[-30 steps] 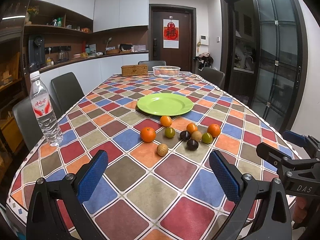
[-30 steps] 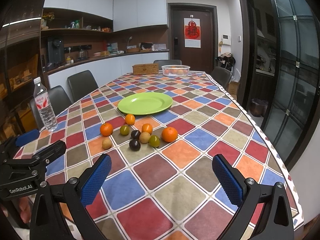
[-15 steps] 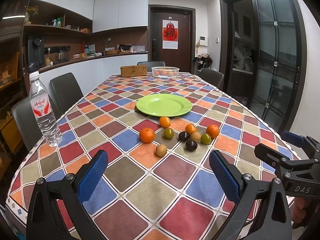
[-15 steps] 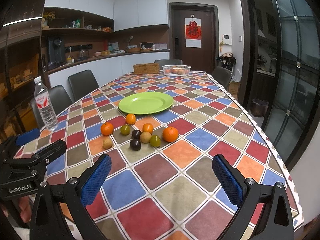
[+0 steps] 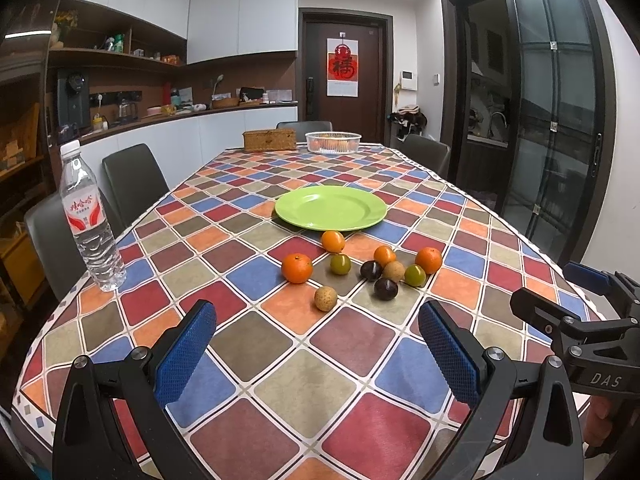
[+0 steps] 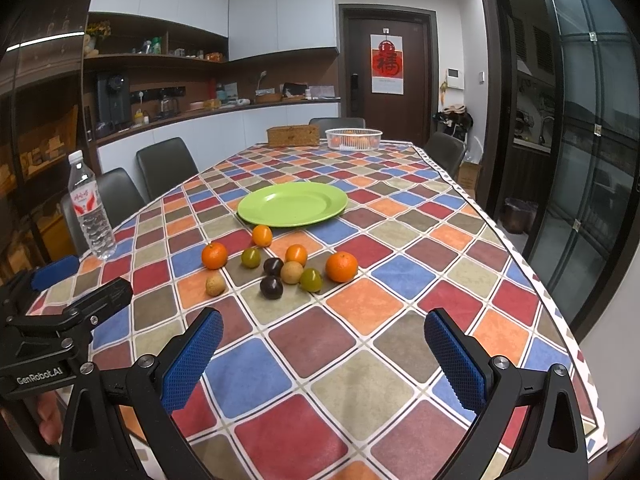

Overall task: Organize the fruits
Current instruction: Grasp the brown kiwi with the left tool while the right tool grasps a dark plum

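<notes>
i see left gripper [image 5: 316, 354] released, jaws wide apart, holding nothing, low over near end of table [image 5: 280, 392]; right gripper [image 6: 324, 354] same, spread wide and bare; fruits [image 5: 362, 268] lie clustered on checked cloth ahead of both, just in front of bare green plate [image 5: 331, 208]; water bottle [image 5: 90, 220] upright at left edge, well apart from cluster

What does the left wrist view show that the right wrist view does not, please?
Only the left wrist view shows the black right gripper with its DAS marking, seen from the side.

Only the right wrist view shows the black left gripper marked GenRobot.AI, plus a dark waste bin by the glass door.

Both show the round green plate, empty, the loose small fruits on the chequered tablecloth, and the clear plastic water bottle.
</notes>
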Motion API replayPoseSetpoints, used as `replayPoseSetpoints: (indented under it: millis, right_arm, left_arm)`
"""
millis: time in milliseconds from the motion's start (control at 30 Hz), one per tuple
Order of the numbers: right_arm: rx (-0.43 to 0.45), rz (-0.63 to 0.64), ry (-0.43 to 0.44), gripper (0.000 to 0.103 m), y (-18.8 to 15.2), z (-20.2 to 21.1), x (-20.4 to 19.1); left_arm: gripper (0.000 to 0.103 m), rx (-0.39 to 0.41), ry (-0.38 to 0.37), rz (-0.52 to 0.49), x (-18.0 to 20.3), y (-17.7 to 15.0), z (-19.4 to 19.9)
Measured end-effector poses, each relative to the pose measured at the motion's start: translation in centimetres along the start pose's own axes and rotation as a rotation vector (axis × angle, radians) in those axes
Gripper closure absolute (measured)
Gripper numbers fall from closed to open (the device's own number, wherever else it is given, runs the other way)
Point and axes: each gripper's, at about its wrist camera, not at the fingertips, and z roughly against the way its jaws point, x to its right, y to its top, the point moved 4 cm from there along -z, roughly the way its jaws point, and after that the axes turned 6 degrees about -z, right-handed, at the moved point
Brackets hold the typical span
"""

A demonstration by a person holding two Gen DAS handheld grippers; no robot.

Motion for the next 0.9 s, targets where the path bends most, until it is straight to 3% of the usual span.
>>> replayPoseSetpoints:
  millis: [633,900]
  right_arm:
    - [-0.011,0.048,0.033,0.001,0.4,-3.4,-1.1]
    - [-0.019,0.088,0.07,0.003,1.4,-5.9,-2.5]
  left_arm:
    - [0.001,-0.023,-0.021,-0.051,-0.8,0.9,-2.4]
    - [0.017,-0.045,-0.061,-0.078,-1.6,1.5,-4.8]
